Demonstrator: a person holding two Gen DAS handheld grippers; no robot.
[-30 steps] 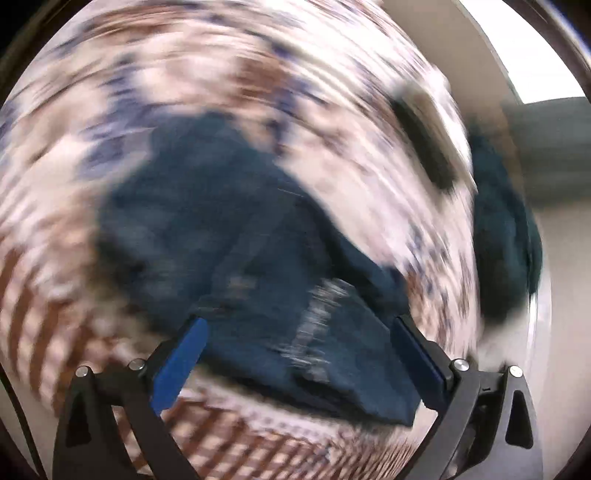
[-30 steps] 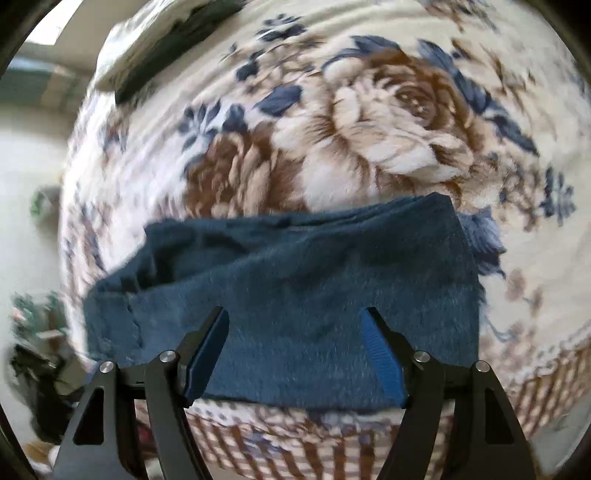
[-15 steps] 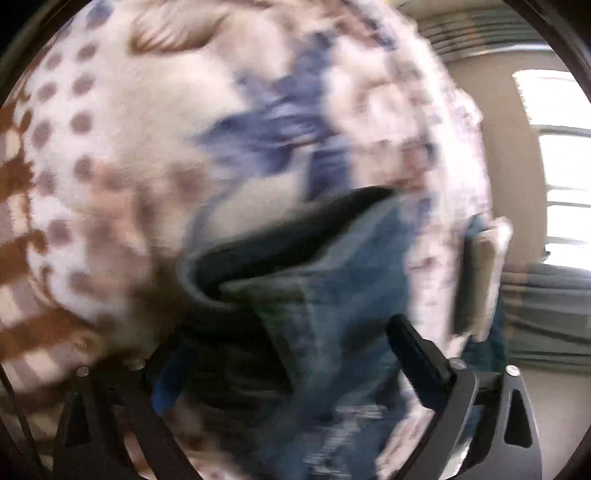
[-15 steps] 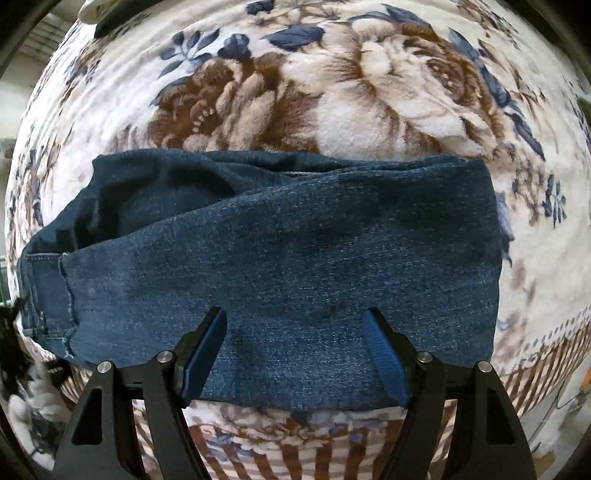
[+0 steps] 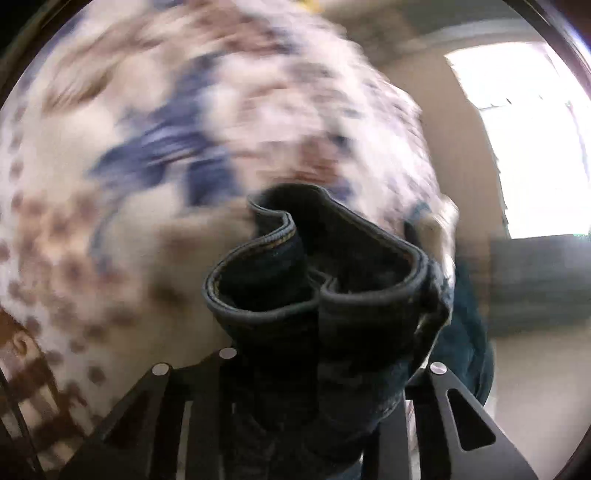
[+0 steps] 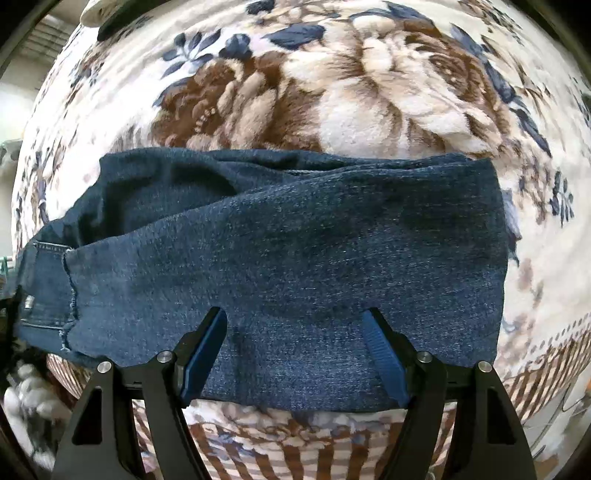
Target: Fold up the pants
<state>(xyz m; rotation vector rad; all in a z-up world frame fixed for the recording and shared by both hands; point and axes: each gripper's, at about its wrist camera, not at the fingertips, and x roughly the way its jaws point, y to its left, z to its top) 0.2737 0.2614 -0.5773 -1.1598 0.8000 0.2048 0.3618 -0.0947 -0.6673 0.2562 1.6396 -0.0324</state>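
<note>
Dark blue jeans (image 6: pixel 295 243) lie folded lengthwise across a floral blanket, waistband end at the left. My right gripper (image 6: pixel 295 347) is open, its blue pads just above the near edge of the denim, touching nothing that I can see. In the left wrist view my left gripper (image 5: pixel 317 354) is shut on a bunched end of the jeans (image 5: pixel 317 280), with curled hems rising in front of the camera. Its fingertips are hidden by the cloth.
The floral blanket (image 6: pixel 369 92) covers the bed, with a brown checked border (image 6: pixel 295 458) along the near edge. A dark object lies at the far left corner (image 6: pixel 110 22). A bright window (image 5: pixel 532 147) and beige wall show beyond the bed.
My left gripper has closed on the jeans end and lifted it; the view swung over the blanket. My right gripper stayed open and came nearer the denim.
</note>
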